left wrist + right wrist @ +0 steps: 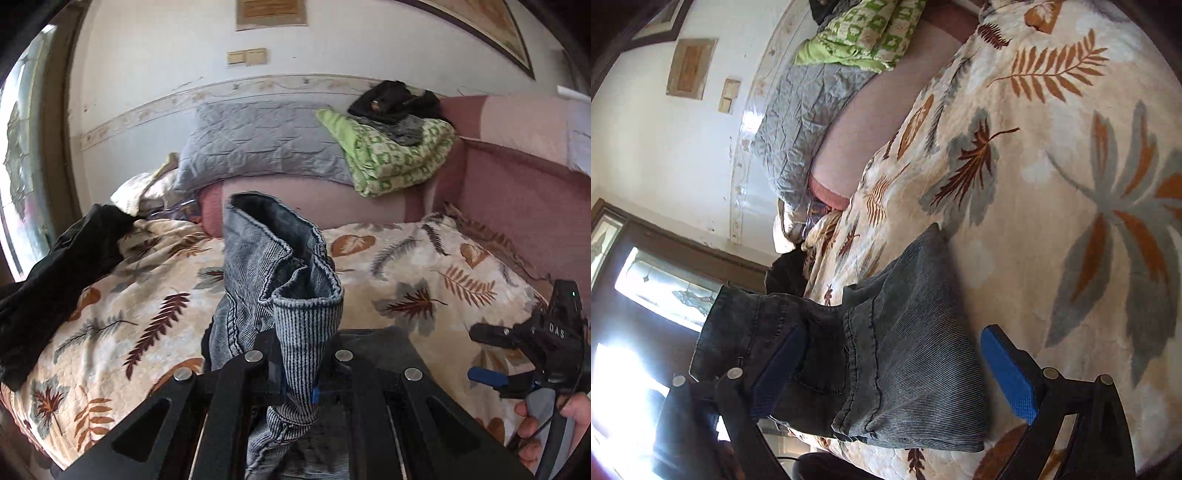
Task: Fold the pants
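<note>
Grey-blue ribbed denim pants [280, 295] hang bunched over the leaf-patterned cream bedspread [406, 258], black garment [55, 273] lying far left. Left gripper [295, 384] clamped tight on a pants hem. Right gripper [890, 369]: blue-padded fingers [1008, 373] spread wide, pants [894, 350] between them, pads not pressing. Folded green-patterned blanket [395, 155] at back right.

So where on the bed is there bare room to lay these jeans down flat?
The leaf-print bedspread lies bare between the jeans and the pink backrest. It is crowded left by black clothing and behind by the pillow and green blanket.
</note>
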{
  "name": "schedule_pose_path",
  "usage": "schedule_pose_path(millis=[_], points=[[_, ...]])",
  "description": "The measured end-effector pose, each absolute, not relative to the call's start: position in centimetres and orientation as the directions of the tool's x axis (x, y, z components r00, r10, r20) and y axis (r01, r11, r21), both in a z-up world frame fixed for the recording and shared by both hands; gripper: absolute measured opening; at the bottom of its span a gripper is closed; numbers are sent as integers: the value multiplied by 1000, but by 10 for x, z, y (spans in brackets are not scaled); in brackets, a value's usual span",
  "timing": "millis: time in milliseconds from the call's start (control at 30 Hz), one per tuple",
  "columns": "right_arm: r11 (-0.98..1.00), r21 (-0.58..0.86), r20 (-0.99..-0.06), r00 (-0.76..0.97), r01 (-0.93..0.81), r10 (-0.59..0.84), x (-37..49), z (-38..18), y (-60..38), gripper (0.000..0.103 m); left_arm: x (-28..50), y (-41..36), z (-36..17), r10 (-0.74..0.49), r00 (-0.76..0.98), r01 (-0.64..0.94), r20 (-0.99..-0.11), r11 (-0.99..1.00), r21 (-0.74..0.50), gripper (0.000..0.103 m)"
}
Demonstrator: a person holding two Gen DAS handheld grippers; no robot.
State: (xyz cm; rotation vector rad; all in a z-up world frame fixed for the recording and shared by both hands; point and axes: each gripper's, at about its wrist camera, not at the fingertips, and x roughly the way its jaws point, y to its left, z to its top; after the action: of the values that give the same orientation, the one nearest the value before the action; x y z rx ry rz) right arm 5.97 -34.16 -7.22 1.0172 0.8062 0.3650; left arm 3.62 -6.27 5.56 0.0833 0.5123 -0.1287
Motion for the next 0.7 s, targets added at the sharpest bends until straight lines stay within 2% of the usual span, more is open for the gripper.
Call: schedule_pose_path(millis=[100, 233, 333, 433, 567, 633, 700], points=[[457, 882, -394, 710, 115, 584, 52, -77, -366, 98, 38, -111, 31, -154, 829, 231, -538, 970, 79, 8], [394, 907, -372, 725, 150, 580, 47, -88, -386, 98, 57, -166, -50, -109, 662, 325, -741, 933, 153, 9], [400, 905, -369, 728, 142, 578, 42, -87, -391, 98, 44, -180, -60, -51, 695, 323, -718, 913, 249, 9], [394, 908, -366, 728, 142, 580, 40, -89, -394, 98, 50, -171, -42, -85, 679, 313, -730, 932, 182, 9], [381, 913, -360, 730, 147, 580, 41, -92, -394, 98, 46, -164, -11, -102, 732, 279, -674, 947, 160, 9], [390, 909, -366, 726, 145, 582, 42, -92, -390, 98, 45, -166, -13, -104, 726, 286, -679, 944, 161, 9], [396, 906, -373, 718, 147, 587, 44, -93, -386, 98, 50, -175, -37, -84, 680, 312, -728, 932, 183, 9]])
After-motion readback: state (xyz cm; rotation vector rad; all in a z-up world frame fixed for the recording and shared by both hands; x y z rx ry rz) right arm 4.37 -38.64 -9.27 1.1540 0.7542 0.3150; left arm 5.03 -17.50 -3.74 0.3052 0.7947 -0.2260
